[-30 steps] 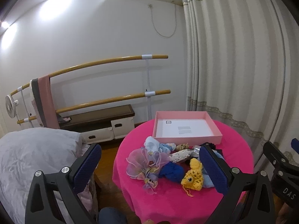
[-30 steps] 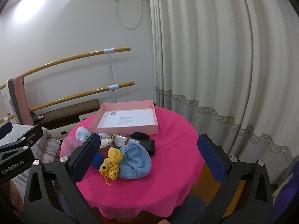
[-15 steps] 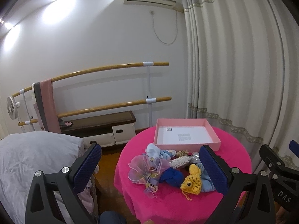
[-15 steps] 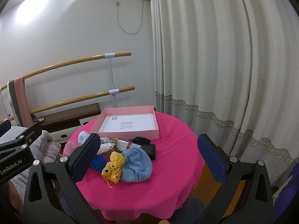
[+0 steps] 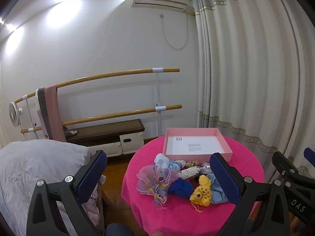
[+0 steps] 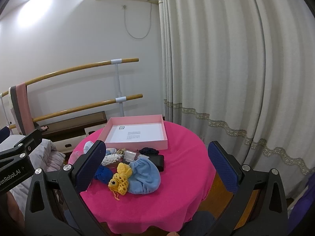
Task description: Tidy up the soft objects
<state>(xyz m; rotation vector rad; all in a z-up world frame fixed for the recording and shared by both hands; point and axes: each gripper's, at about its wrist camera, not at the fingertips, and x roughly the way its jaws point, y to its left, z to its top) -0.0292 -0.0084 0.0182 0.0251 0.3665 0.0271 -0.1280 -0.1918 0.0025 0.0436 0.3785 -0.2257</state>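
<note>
A pile of soft objects lies on a round table with a bright pink cloth (image 5: 177, 214): a yellow crochet fish (image 5: 201, 191) (image 6: 119, 180), a light blue cap (image 6: 144, 178), a dark blue scrunchie (image 5: 180, 187), a pink-purple organza bow (image 5: 154, 178), a white beaded piece (image 5: 190, 172) and a black pouch (image 6: 157, 160). Behind them sits an empty pink shallow box (image 5: 224, 144) (image 6: 164, 136). My left gripper (image 5: 158, 177) and right gripper (image 6: 157, 167) are both open, empty, held above and in front of the table.
A bed with grey bedding (image 5: 29, 167) stands left of the table. Wooden ballet bars (image 5: 110, 75) with hanging cloths and a low bench (image 5: 106, 131) line the back wall. Cream curtains (image 6: 226, 78) hang at the right. Wood floor surrounds the table.
Both grippers have drawn back and risen; the table and objects look smaller and lower in both views. Nothing on the table has moved.
</note>
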